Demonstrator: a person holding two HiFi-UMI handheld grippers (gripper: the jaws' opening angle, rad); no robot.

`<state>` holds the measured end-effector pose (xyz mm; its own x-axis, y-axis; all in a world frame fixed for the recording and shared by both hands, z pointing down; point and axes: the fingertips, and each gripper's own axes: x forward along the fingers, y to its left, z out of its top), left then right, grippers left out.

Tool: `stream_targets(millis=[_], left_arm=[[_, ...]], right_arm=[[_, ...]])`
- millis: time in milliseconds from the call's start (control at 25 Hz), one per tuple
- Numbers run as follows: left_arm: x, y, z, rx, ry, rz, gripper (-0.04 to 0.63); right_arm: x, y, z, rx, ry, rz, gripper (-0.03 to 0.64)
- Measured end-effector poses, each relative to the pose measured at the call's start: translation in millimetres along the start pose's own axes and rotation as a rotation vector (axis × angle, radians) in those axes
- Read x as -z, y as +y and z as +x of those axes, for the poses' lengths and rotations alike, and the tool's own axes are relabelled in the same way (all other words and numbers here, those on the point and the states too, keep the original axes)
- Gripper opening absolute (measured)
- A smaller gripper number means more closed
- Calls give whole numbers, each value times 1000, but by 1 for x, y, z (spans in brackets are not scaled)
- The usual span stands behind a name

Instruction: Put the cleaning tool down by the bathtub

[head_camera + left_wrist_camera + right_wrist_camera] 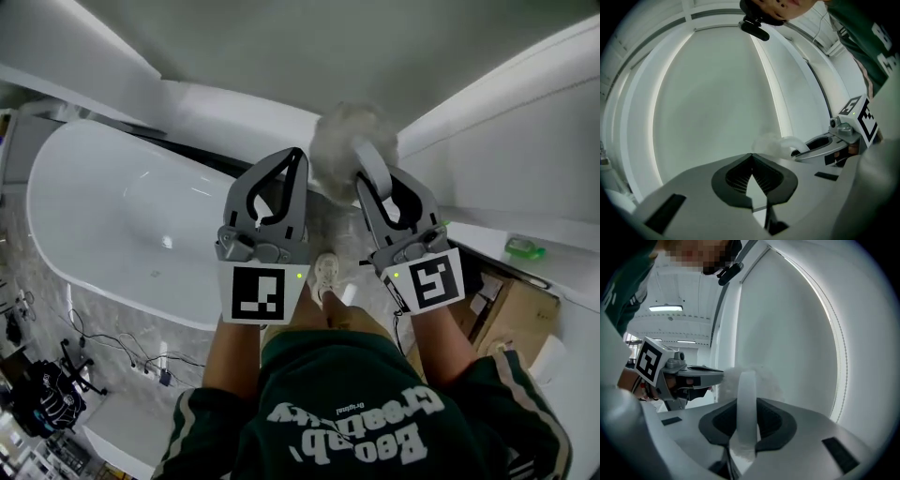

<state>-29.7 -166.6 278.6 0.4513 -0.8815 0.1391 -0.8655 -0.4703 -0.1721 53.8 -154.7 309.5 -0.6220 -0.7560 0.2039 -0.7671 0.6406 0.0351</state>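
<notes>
The cleaning tool (349, 142) is a fluffy pale grey puff on a white curved handle (746, 397). My right gripper (367, 176) is shut on that handle, and the puff sticks out past its tips. In the right gripper view the handle runs upright between the pads, with the puff (727, 380) behind it. My left gripper (298, 156) is held just left of the tool, shut and empty, its tips (751, 156) touching. The white oval bathtub (45, 211) lies down to the left of both grippers. In the left gripper view the tool (777, 143) shows beside the right gripper (812, 149).
A cardboard box (511, 314) and a green bottle (523, 247) sit at the right by a white ledge. Cables (98, 339) and black gear (45, 401) lie on the marbled floor at lower left. The person's shoe (325, 276) stands below the grippers.
</notes>
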Motion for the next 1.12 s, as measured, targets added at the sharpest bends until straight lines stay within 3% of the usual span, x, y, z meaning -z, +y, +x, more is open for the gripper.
stream_targets(millis=[160,440,720,1120], left_arm=[[30,7,22,41,12,12,9],[86,3,45,108,97,-35,9],[119,-3,53,95,119,-39,9],[161,6,58,92,135,-118,9]], right_arm=[[33,-9,27,38,77,29,94],[104,-17,62,88,265,99,94],[171,-23,80,81,434,131,94],[246,-19,114,35,624,218,94]])
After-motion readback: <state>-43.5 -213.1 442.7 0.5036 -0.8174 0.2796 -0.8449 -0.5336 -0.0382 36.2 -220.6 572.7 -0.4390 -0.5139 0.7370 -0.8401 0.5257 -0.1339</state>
